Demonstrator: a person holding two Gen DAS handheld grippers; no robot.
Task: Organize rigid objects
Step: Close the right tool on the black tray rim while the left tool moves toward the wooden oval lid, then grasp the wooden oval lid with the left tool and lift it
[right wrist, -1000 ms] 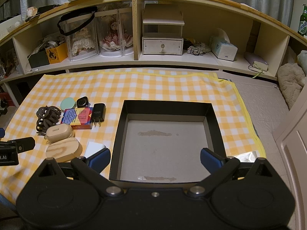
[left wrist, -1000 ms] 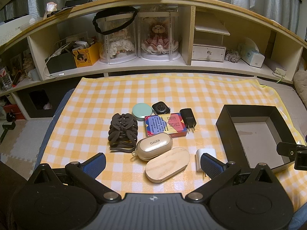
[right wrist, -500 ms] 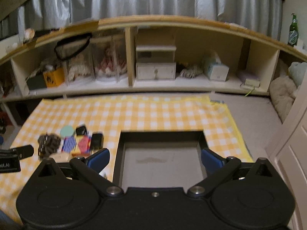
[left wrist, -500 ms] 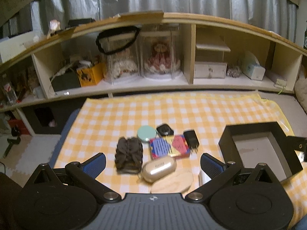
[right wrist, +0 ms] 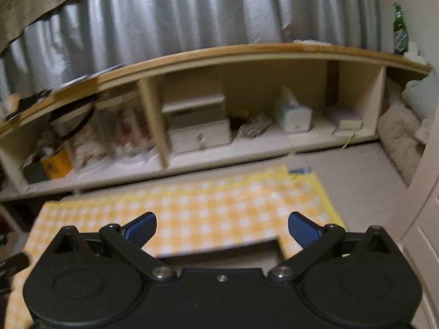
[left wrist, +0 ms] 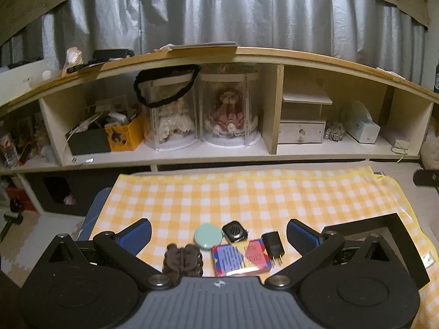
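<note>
Both cameras have tilted up and drawn back over the last second: curtain and shelf (left wrist: 219, 153) now fill most of each view, where the yellow checked cloth (left wrist: 247, 192) dominated earlier. Nothing has been picked up; judged a pull-back or reset, with no object yet moved.

Left hand-held gripper (left wrist: 218, 234): jaws spread wide, empty. Right hand-held gripper (right wrist: 221, 226): likewise spread wide, empty.

Objects lie on the cloth, well clear of the left fingers: mint round case (left wrist: 208, 235), black watch (left wrist: 234, 231), black charger (left wrist: 273, 245), colourful box (left wrist: 241, 256), dark hair claw (left wrist: 182, 259). The black box (left wrist: 365, 223) sits to their right.

Hidden: the beige case, wooden oval and white adapter seen a second ago are now behind the left gripper body. The right view is motion-blurred; only the black box's far rim (right wrist: 219, 249) shows.
</note>
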